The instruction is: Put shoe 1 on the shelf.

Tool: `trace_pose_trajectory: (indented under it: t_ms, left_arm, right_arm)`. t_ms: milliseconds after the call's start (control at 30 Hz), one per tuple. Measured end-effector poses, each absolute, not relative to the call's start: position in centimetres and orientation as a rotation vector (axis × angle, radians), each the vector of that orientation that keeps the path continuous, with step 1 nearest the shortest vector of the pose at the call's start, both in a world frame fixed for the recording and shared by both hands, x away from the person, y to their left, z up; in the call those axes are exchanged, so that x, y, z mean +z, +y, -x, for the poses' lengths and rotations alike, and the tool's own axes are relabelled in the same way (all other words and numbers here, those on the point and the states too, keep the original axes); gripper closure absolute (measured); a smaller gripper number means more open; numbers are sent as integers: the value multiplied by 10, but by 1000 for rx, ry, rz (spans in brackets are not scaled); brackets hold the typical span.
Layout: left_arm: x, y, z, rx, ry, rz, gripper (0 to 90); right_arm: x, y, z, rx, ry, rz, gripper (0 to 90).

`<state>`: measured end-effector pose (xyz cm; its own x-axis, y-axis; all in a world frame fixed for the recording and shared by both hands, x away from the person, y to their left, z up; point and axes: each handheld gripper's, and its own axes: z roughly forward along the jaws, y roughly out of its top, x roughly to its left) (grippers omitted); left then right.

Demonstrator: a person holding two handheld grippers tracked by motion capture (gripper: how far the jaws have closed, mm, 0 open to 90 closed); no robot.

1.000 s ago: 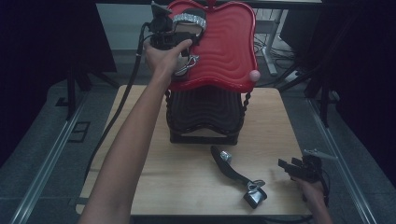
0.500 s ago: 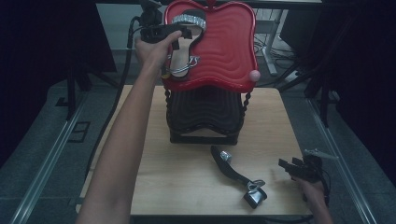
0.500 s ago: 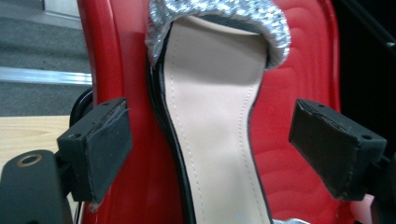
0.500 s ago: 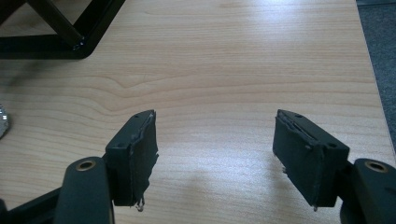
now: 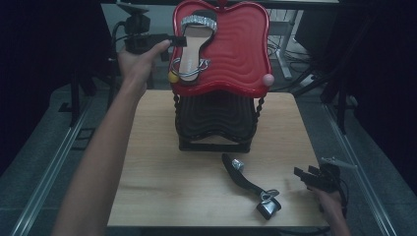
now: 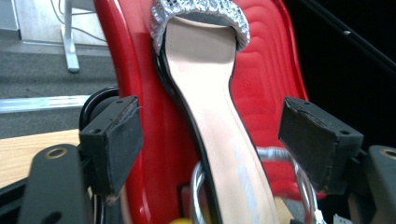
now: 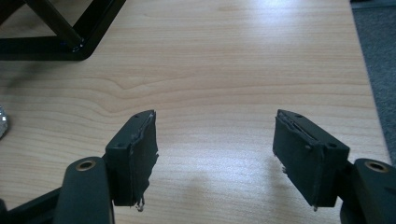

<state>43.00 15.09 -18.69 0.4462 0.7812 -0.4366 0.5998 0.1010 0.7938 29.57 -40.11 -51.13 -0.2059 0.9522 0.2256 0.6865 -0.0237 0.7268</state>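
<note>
Nearest the person, the right gripper point(image 5: 314, 178) is held low at the near right corner of the bench point(image 5: 162, 187), its fingers point(image 7: 135, 154) spread apart over bare wood with nothing between them. Just to the left of those fingers, a black heeled sandal point(image 5: 248, 186) lies on its side on the bench, its long axis running diagonally from the stand's foot toward the near edge; the right gripper is judged the nearer hand for it.

Farther off, a black ribbed stand point(image 5: 216, 120) rises from the middle of the bench and carries a red apple-shaped tray point(image 5: 236, 49), tilted up toward the person. On the tray a second sandal point(image 5: 194, 46) is laid, with a pale insole, a glittering silver toe strap at the far end and a metal ring at the near end. Its long axis runs from near to far, straight away from the left gripper point(image 5: 169, 42).

The left gripper is raised at the tray's left edge, fingers point(image 6: 114, 142) wide apart and clamped on nothing. In the left gripper view the insole is seen between and beyond the two fingers, with the tray's red rim just inside the left one. The sandal's waist is judged to lie directly ahead, so a short advance would bring the fingers astride it across its narrow width.
</note>
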Motion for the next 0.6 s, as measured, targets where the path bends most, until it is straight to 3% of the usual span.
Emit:
trace_pose_trajectory:
  t_ms: [600]
  left_arm:
    - [-251,200,-386,240,1233,-1716,303]
  right_arm:
    - [-508,-395,-297,1069,1947,-1678,308]
